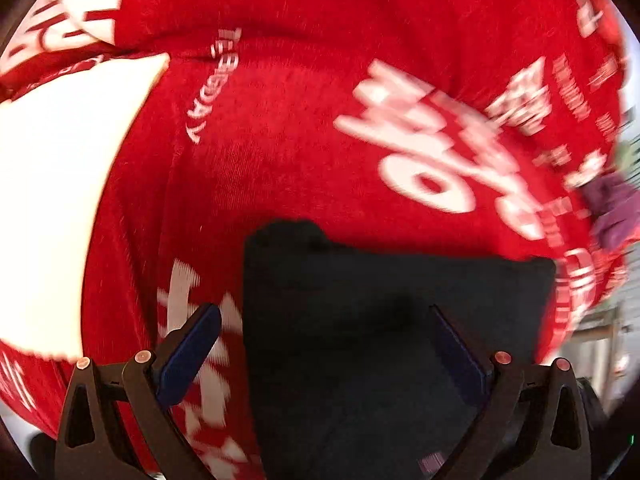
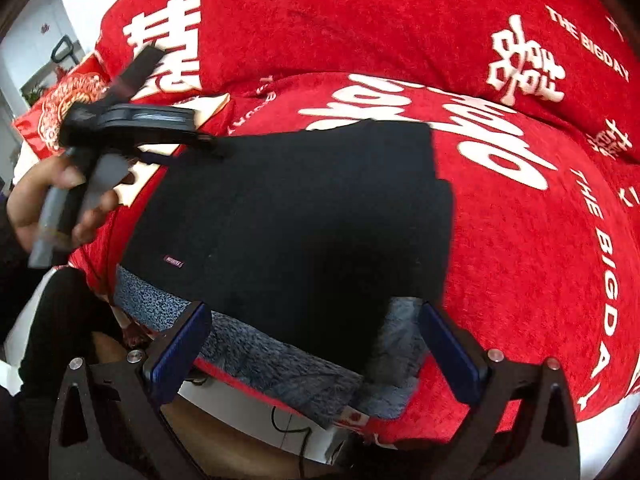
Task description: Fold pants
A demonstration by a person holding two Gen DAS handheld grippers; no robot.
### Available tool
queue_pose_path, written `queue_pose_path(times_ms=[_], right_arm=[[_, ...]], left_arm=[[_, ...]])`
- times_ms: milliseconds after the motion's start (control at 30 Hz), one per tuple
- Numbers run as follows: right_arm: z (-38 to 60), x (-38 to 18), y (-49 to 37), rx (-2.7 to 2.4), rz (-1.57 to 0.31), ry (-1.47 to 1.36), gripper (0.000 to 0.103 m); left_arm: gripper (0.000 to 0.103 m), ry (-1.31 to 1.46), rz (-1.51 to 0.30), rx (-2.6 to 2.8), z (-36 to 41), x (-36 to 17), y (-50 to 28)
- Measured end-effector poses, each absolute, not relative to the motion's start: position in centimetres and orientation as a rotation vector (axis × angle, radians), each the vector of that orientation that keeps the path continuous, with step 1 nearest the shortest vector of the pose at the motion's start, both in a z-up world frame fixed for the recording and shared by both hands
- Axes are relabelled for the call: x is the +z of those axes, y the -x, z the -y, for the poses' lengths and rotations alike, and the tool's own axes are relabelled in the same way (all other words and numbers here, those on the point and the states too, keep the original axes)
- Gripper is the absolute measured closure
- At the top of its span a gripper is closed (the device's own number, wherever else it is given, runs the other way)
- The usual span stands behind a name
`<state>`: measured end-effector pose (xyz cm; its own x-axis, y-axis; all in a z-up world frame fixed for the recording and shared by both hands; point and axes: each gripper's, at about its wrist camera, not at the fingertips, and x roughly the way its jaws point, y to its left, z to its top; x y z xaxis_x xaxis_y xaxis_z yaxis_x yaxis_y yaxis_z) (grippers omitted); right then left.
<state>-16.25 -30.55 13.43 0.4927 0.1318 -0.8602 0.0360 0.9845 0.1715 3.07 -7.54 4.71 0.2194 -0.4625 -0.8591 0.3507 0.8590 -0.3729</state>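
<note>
Listing from my jaws outward, both units in view.

Right gripper: jaws wide apart, nothing between the blue pads. It hangs over the near edge of the bed, just short of the near hem of the pants.

Left gripper: jaws wide as well, blue pads either side of the black cloth; in the left wrist view I see no contact with it. In the right wrist view this same unit sits at the far left corner of the pants, its tip at the cloth edge, carried by a person's hand wrapped round the grey handle.

Pants: black, folded into a flat, roughly square packet, lying on the bed. A small label shows near the left front corner. Fold edges are fairly even, with a slight step along the right side.

Bedspread: red plush with large white characters and the printed words "THE BIG DAY". It covers the whole surface under the pants, with a fold ridge running across behind them.

Blue-grey mottled blanket: exposed at the near edge of the bed, beneath the pants' front hem.

Red and gold patterned cushion: far left, behind the left unit.

Black cable: on the floor below the bed edge.
</note>
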Motion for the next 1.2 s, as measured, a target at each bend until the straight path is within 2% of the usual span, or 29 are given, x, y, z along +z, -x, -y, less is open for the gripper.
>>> queue_pose_path(times_ms=[100,333,467,567,633,700,800,900,1000,1100,1200], right_arm=[[33.6,14.0,18.1,0.047,-1.016,-0.299,0.0],[38.6,11.6,20.6,-0.041,-1.063,-0.481,0.0],[38.1,11.3,20.5,-0.018,-1.059,-0.509,0.0],[36.9,11.6,20.3,0.0,-1.065,-0.455,0.0],[36.3,11.6,20.3,0.019,-1.069,-0.439,0.0],[35.8,11.3,20.0,0.031,-1.076,-0.436,0.0],[35.1,11.1,19.7,0.042,-1.088,-0.428,0.0],[34.2,11.7,19.7,0.051,-1.085,-0.378,0.0],[34.1,11.5,19.2,0.058,-1.09,-0.363,0.0],[35.7,10.3,18.8,0.051,-1.084,-0.467,0.0],[38.1,8.8,18.3,0.066,-1.064,-0.624,0.0]], left_arm=[[0.0,0.081,-1.14,-0.663,4.9,5.9,1.8],[0.0,-0.003,-1.219,-0.58,1.7,1.7,7.2],[0.0,0.057,-1.254,-0.578,1.6,0.8,7.0],[0.0,0.194,-1.186,-0.685,0.9,2.4,7.2],[0.0,0.167,-1.166,-0.651,1.4,2.5,6.5],[0.0,0.005,-1.213,-0.525,2.9,0.9,5.5],[0.0,0.067,-1.297,-0.501,2.2,0.2,4.8],[0.0,-0.02,-1.227,-0.483,1.9,1.7,6.0],[0.0,0.059,-1.201,-0.527,1.8,2.5,5.7],[0.0,0.191,-1.268,-0.6,2.9,2.0,3.6],[0.0,0.187,-1.313,-0.601,4.7,0.8,1.9]])
